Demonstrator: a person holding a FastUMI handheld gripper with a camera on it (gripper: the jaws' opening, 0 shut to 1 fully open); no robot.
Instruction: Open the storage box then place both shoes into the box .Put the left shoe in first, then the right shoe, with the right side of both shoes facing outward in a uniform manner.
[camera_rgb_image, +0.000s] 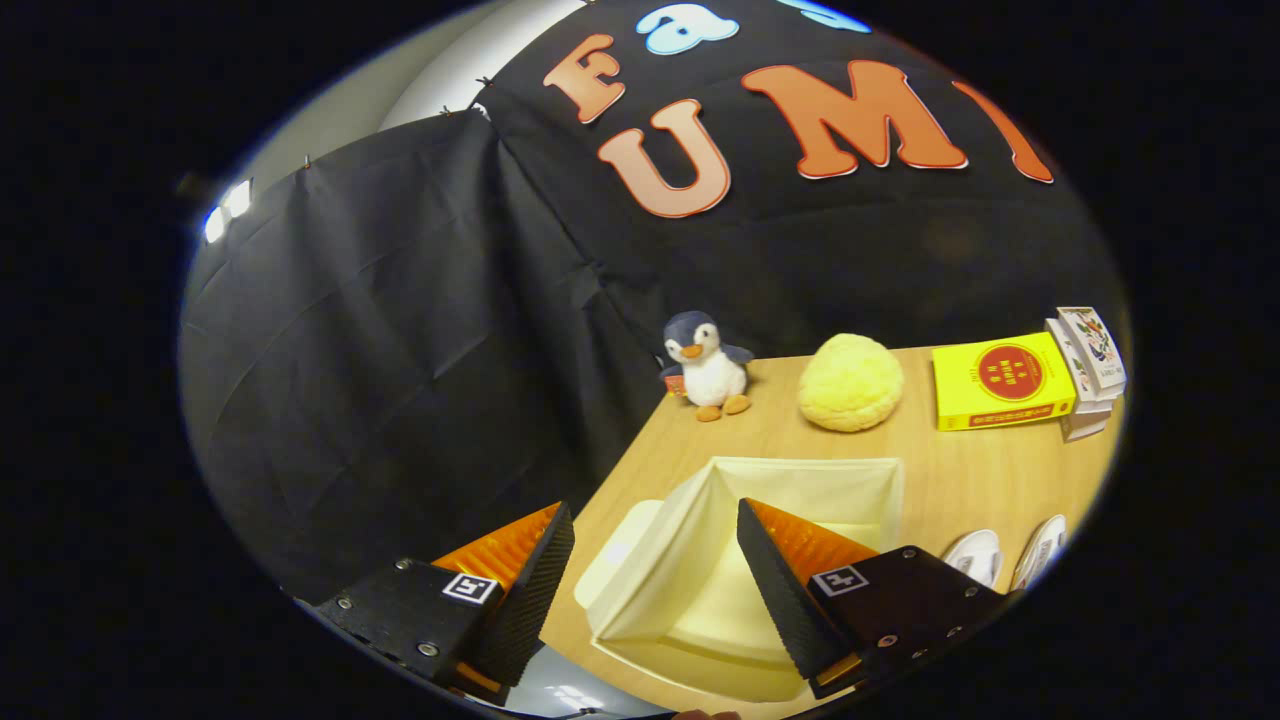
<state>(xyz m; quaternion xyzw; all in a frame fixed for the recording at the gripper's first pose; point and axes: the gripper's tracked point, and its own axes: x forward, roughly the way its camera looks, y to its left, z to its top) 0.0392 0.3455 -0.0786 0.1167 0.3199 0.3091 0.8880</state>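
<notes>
Gripper view: you look along both fingers at a wooden table (960, 470) set against the black cloth wall.
Gripper (655, 575): your two fingers stand wide apart, pressing on nothing; the ribbed black pads face each other across a broad gap.
Left finger (525, 590): it hangs past the table's near-left edge, with the dark cloth behind it.
Right finger (785, 590): it sits over the storage box, its pad covering part of the box's inside.
Storage box (800, 480): cream-coloured and soft-sided, it rests on the table just ahead of your fingers, mostly in the gap between them and reaching behind the right one.
Box lid (650, 560): a pale flap stands tilted up on the box's left side, so you see the box open, with its pale inside bare where it shows.
Shoes (1005, 555): two white toe tips lie side by side on the table, just to the right of your right finger and apart from the box; which shoe is left or right you cannot tell.
Penguin toy (705, 365): upright at the table's far-left corner, beyond the box.
Yellow round plush (850, 383): right of the penguin, near it, not touching.
Yellow book (1000, 380): farther right, standing on its edge, touching a small stack of white boxes (1088, 370).
</notes>
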